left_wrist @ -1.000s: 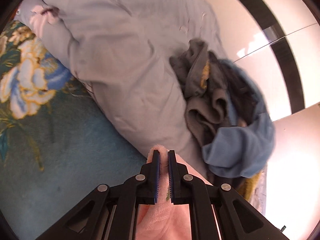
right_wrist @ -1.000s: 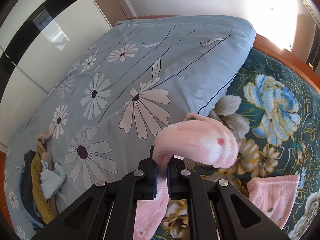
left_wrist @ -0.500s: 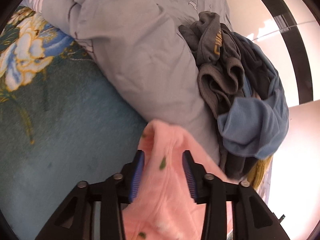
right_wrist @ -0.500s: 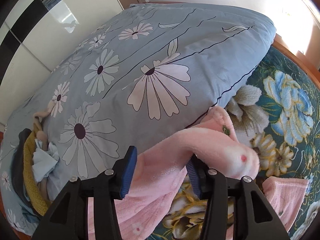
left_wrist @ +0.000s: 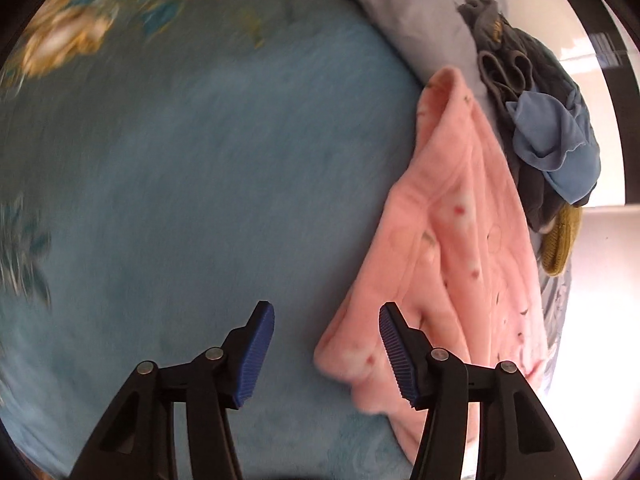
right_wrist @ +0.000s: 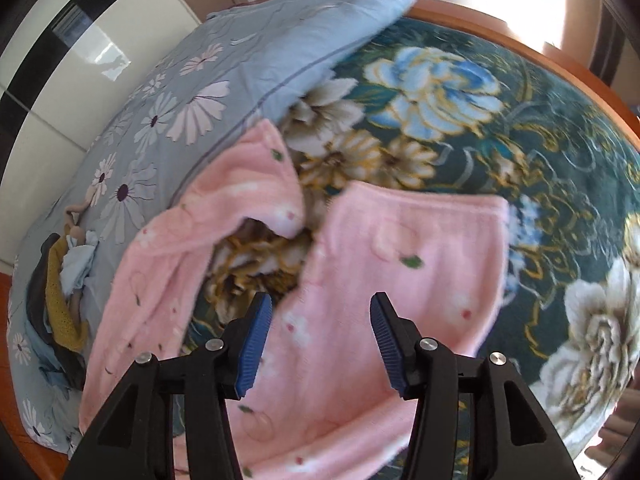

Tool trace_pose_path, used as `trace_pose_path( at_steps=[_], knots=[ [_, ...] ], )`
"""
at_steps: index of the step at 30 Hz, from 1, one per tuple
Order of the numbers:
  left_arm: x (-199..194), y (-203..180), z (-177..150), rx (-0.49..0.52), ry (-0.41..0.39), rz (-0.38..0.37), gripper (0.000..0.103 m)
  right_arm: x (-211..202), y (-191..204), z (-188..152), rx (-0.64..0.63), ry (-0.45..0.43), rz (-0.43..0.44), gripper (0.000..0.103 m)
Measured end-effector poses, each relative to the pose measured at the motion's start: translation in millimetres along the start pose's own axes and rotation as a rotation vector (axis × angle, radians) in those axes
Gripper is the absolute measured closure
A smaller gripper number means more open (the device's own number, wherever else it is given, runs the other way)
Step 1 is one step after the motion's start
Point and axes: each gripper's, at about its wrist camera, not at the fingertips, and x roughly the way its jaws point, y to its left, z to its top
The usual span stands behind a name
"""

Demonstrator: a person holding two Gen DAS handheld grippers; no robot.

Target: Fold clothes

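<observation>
Pink fleece garment [right_wrist: 360,280] (small flower print) crumpled on bedspread [right_wrist: 520,128], both hand-held grippers [left_wrist: 326,344] [right_wrist: 320,336] spread, empty.

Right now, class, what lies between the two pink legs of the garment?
In the right wrist view, bare floral blanket shows between the pink garment's two legs.

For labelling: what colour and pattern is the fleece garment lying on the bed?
Pink garment with small red and green specks; clearest in the right wrist view.
</observation>
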Motion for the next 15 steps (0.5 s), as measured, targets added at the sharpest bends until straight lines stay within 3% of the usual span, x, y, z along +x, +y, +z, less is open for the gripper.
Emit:
trace_pose_path(
  at_steps=[4, 10, 13, 15],
  knots=[
    [10.0, 7.9, -18.4, -0.054, 0.052, -0.061, 0.044, -4.8, -57.6, -21.1, 0.139, 0.025, -0.002, 0.050],
    [27.4, -7.1, -26.7, -0.048, 0.070, -0.063, 0.047, 13.4, -86.9, -44.9, 0.245, 0.080, 0.030, 0.050],
    [30.8, -15.8, -28.2, -0.035, 0.062, -0.031, 0.065, 21.8, -89.6, -46.6, 0.297, 0.093, 0.057, 0.050],
    [29.5, -17.0, -27.8, -0.047, 0.048, -0.021, 0.070, 25.9, -88.9, -44.6, 0.316, 0.091, 0.061, 0.050]
  ],
)
